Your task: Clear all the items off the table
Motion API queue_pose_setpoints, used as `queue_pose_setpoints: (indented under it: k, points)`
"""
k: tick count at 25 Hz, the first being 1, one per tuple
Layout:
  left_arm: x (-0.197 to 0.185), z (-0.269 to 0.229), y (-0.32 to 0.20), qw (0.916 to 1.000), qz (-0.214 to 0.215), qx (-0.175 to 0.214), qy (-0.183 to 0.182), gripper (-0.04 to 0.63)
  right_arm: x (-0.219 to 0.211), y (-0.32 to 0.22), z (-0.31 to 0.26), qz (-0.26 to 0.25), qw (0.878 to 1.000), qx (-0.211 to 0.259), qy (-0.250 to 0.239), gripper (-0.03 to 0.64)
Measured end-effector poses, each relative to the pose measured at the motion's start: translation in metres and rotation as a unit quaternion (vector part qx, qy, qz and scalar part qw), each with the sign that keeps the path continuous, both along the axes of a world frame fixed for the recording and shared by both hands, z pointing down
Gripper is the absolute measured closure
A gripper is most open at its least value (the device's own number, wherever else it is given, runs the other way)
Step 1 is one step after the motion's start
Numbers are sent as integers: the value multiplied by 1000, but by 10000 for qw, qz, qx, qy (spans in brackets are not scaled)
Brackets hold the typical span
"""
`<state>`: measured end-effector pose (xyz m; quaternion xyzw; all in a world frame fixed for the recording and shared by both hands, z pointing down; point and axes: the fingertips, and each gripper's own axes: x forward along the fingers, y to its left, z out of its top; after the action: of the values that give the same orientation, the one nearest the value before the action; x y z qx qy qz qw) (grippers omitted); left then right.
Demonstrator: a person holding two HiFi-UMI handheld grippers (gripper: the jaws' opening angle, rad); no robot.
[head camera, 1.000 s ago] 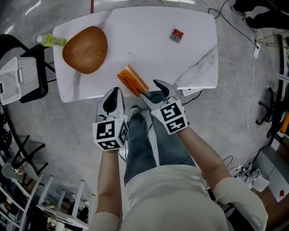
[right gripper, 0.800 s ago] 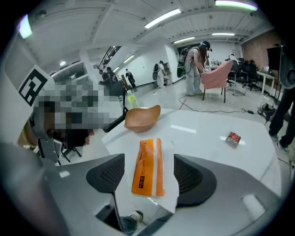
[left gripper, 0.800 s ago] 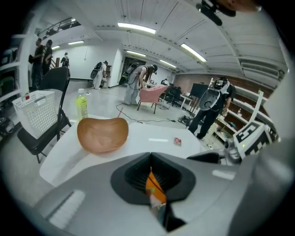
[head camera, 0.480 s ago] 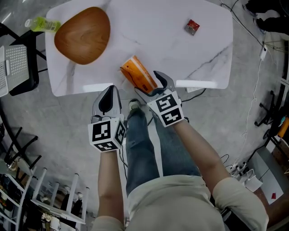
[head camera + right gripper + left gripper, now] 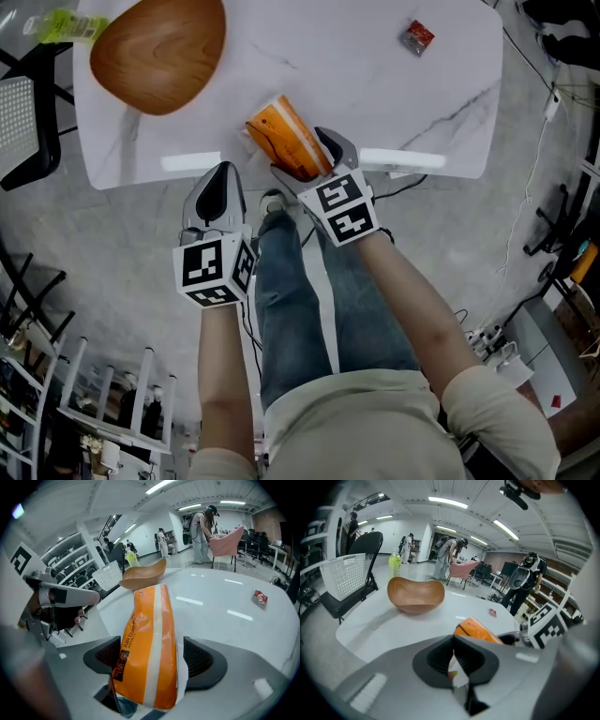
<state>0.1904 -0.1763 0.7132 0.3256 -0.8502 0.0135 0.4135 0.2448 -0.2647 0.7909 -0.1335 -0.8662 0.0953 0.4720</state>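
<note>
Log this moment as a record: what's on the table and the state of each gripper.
table: white marbled top
on it: wooden bowl, small red packet, orange packet at the near edge
left gripper: jaws shut
right gripper: jaws open, have just been opening, astride the orange packet, not clamped on it

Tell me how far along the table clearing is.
Nothing looks cleared yet. In hand: the right gripper straddles the orange packet; its jaws have just been opening and do not grip it. The left gripper is shut and empty. Left on the table: that packet, the wooden bowl and the small red packet.
</note>
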Motion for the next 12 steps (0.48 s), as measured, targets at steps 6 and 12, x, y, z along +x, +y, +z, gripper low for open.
queue_pose_setpoints:
  k: [6, 12]
  points:
    - [-2, 4, 7, 10000, -65, -2, 15, 586, -1, 3, 8, -13, 10000, 11, 88, 212]
    - [-1, 1, 13, 10000, -51, -8, 28, 586, 1, 2, 12, 2, 9997, 137, 190, 314]
